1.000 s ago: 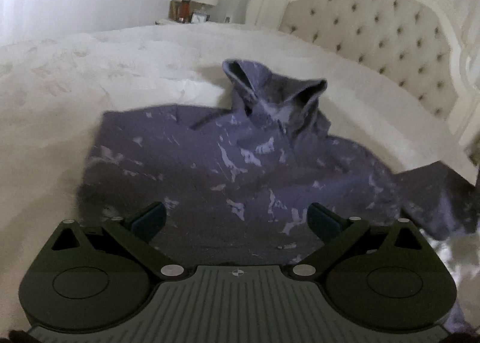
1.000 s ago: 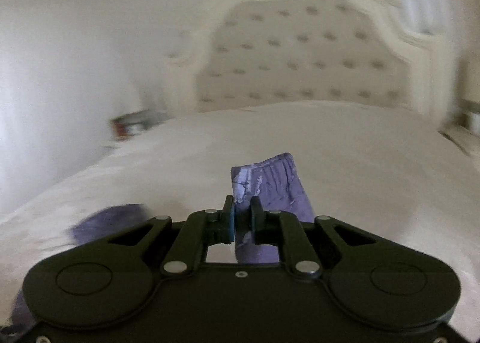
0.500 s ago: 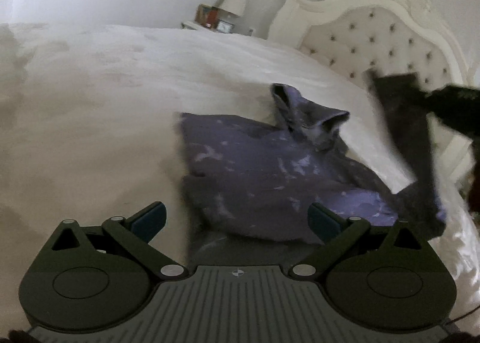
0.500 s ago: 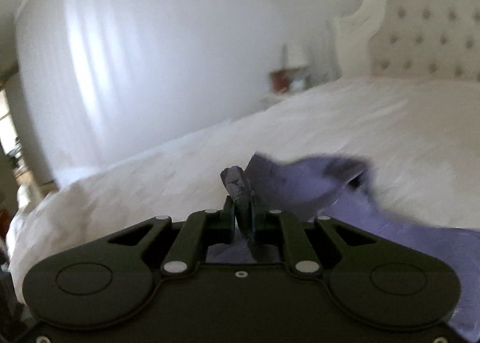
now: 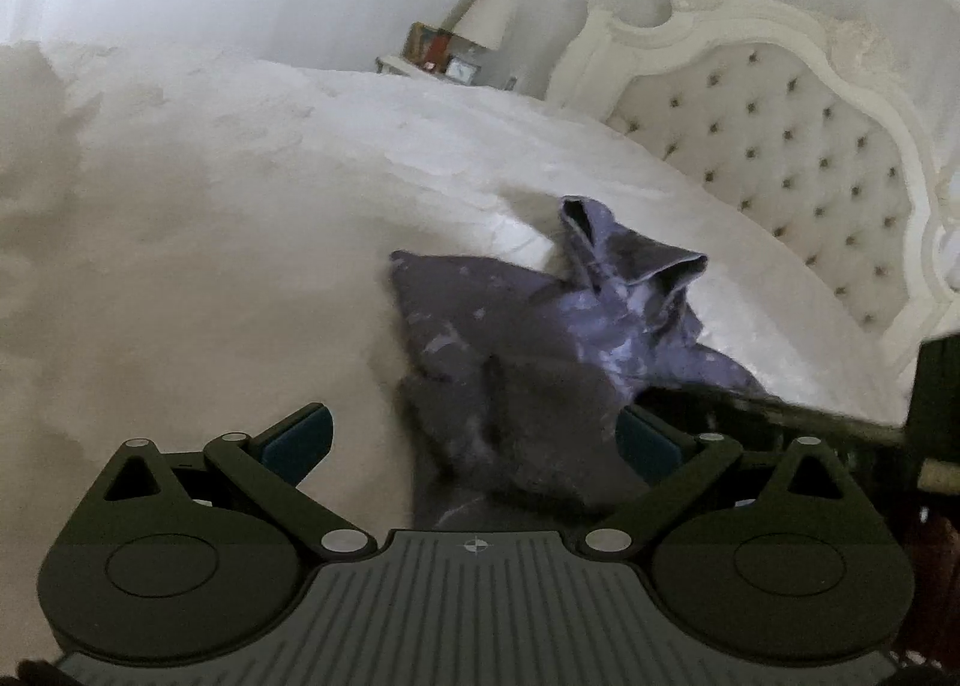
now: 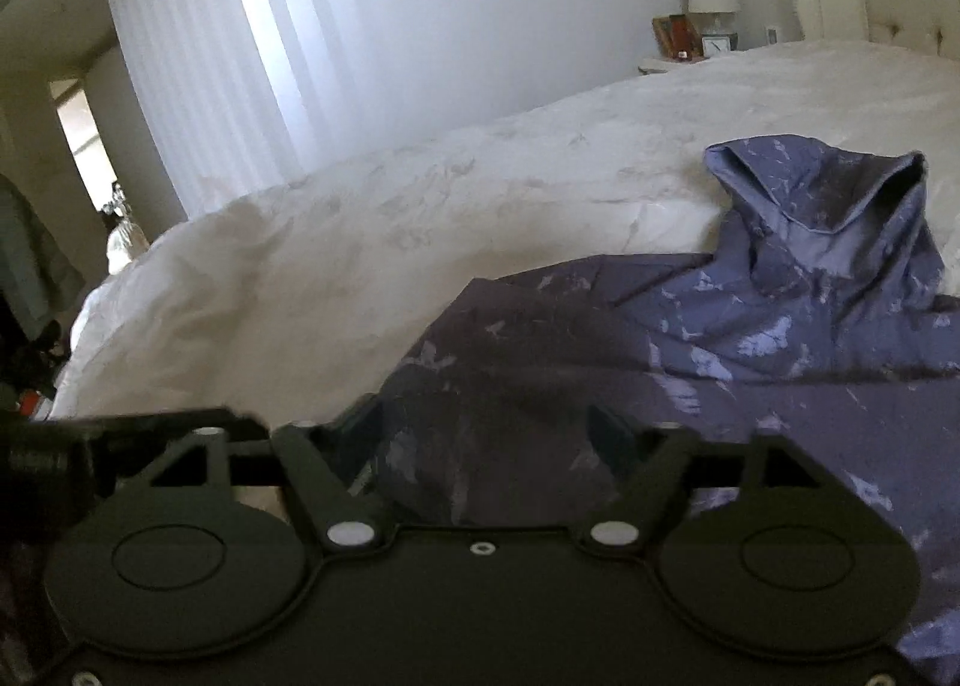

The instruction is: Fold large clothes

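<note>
From the left wrist camera, the left gripper (image 5: 474, 437) has its two fingers spread wide apart and holds nothing. The purple hoodie (image 5: 558, 338) lies on the white bed (image 5: 240, 218), right in front of this claw and a bit to its right side. A bunched fold of the cloth sits between the fingers, closer to the right one. The hood (image 5: 624, 260) stands up at the far end, toward the headboard (image 5: 780, 146), so the hoodie's long way runs from the claw straight out to the hood. From the right wrist camera, the right gripper (image 6: 486, 434) also has its fingers spread apart, with dark cloth lying loose between them. I think nothing is pinched. Here the hoodie (image 6: 750, 362) spreads ahead and off to the right, with the hood (image 6: 828, 206) far right. Both claws sit at the near edge, and I cannot tell which is closer. I can read no words or brand on the cloth, only pale splash marks.
</note>
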`<state>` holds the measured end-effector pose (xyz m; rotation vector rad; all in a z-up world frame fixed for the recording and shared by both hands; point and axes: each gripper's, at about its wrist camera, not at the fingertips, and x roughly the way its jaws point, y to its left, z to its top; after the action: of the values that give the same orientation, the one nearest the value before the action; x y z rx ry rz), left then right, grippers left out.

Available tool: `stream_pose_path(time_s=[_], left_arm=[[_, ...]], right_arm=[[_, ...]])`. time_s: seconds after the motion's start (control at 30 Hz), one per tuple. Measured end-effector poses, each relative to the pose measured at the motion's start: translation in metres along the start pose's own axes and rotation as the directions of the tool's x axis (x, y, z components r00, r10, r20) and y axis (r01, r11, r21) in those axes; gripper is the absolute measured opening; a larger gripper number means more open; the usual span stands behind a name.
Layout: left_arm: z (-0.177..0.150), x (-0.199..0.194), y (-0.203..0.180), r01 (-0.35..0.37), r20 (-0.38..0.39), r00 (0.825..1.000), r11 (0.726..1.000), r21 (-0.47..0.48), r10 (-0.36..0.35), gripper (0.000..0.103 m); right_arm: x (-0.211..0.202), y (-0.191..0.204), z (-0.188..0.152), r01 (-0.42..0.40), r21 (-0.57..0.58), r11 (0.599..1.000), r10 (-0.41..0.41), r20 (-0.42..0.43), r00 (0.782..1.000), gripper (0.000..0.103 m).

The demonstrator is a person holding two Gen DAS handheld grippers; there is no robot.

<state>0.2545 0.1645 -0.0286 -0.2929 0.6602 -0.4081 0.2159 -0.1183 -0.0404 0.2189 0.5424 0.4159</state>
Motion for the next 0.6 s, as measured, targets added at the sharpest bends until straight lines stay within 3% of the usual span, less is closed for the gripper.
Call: stream_pose_path(time_s=[0.27,0.47,0.6], left_arm=[[0.001,0.033,-0.038,0.038,-0.031,0.999,0.995,0.094,-0.035,0.102],[-0.011,0.069,-0.064,0.02,-0.059,0.998,0.977,0.213,-0.008,0.102],[-0.019,0.098,-0.067,-0.035,-0.102,0.993,0.963,0.269,0.065,0.102]], right_arm=[[-0.036,-0.073,-0.029,0.174,0.054,0.983,-0.174,-0.018,0.985,0.077],[-0.075,-0.163,-0.064,0.38,0.231,0.896,-0.379,-0.051,0.924,0.077],[-0.098,-0.196,-0.08,0.435,0.317,0.843,-0.441,-0.056,0.896,0.077]])
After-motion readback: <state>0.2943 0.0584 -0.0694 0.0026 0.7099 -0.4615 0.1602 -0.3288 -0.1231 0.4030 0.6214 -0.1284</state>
